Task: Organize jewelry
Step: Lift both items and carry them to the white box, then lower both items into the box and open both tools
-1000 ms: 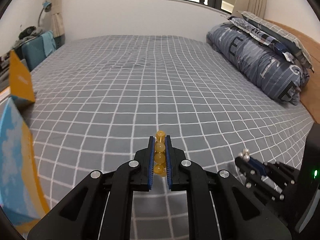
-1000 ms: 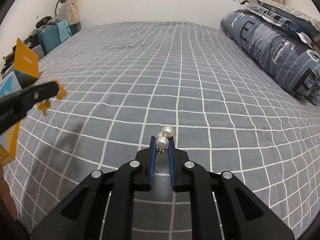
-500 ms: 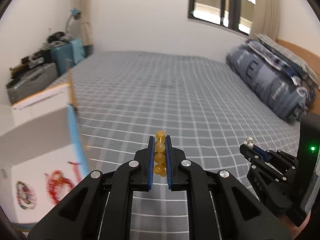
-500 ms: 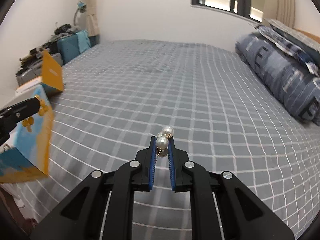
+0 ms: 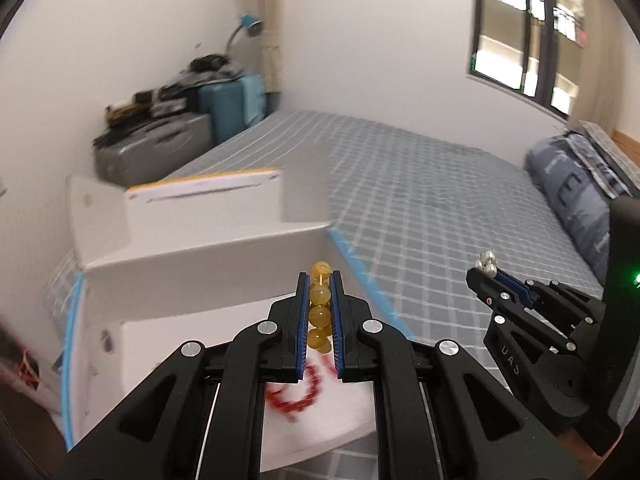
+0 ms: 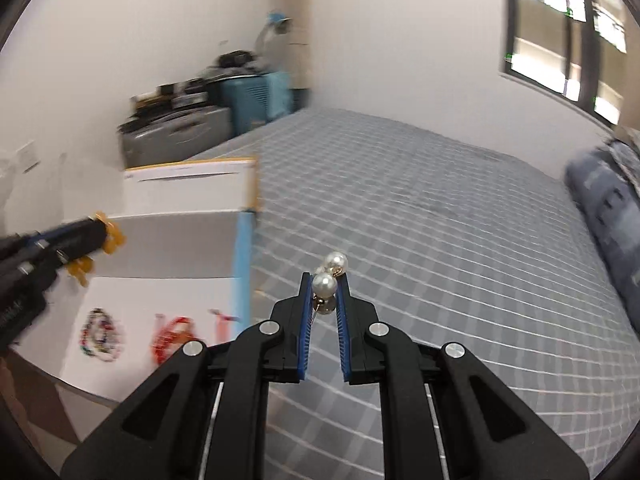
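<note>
Left gripper (image 5: pixel 319 292) is clamped on a string of translucent amber beads (image 5: pixel 319 309), held above an open white cardboard box (image 5: pixel 208 256) containing a red bead bracelet (image 5: pixel 298 394). Right gripper (image 6: pixel 324 290) is closed on white pearl drop earrings (image 6: pixel 325 283) over the grey checked bedspread (image 6: pixel 420 240), beside the box.

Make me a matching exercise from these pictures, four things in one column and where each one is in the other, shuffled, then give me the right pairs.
Things
1. amber bead string
2. pearl earrings
3. red bracelet
4. blue suitcase

Places
A. on the floor of the open white box
B. clamped in the right gripper
C. against the far wall beside the bed
D. clamped in the left gripper

Pairs: 1-D, 2-B, 3-A, 4-C
</note>
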`<state>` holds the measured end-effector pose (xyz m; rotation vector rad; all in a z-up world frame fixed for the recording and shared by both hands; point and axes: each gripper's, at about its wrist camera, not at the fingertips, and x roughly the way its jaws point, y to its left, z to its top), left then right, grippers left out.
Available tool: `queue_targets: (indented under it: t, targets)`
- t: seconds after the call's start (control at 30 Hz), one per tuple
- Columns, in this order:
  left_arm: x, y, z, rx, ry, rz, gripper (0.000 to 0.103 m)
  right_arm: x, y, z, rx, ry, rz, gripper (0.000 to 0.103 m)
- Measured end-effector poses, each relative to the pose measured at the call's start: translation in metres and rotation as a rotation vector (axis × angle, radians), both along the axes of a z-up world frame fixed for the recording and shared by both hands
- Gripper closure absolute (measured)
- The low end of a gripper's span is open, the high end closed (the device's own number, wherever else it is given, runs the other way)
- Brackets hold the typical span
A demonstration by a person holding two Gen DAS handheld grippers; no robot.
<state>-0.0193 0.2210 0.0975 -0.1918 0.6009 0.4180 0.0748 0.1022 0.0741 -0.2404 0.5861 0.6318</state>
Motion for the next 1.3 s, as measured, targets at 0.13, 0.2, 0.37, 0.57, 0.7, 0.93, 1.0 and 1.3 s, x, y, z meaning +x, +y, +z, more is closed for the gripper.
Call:
queue_targets:
  t: [0.13,0.2,0.37,0.57,0.7,0.93,1.0,1.3]
  targets:
    - [-0.015,0.041,-0.015,-0.016,0.076,0.095,0.094,-0.010,0.050,-0.009,-0.044,0.062,0.097,0.092]
    - [-0.020,0.061,-0.026,-0.050,0.125,0.142,0.094,-0.013,0.070,-0.019,-0.072,0.104,0.139,0.092]
    - [-0.028,0.104,-0.059,-0.144,0.251,0.195,0.094,-0.008,0.113,-0.054,-0.190,0.257,0.210,0.092]
    - [-0.025,0.131,-0.088,-0.221,0.358,0.220,0.094,-0.004,0.132,-0.084,-0.311,0.325,0.196,0.092]
    - [-0.028,0.133,-0.095,-0.232,0.368,0.219,0.094,-0.007,0.131,-0.084,-0.307,0.316,0.190,0.092]
    - [-0.022,0.130,-0.098,-0.222,0.399,0.229,0.091,-0.005,0.134,-0.085,-0.311,0.330,0.180,0.070]
    - [-0.023,0.130,-0.095,-0.208,0.395,0.240,0.085,-0.005,0.130,-0.079,-0.276,0.319,0.164,0.048]
    - [-0.068,0.109,-0.049,-0.084,0.202,0.311,0.023,-0.025,0.099,-0.040,-0.130,0.219,0.154,0.020]
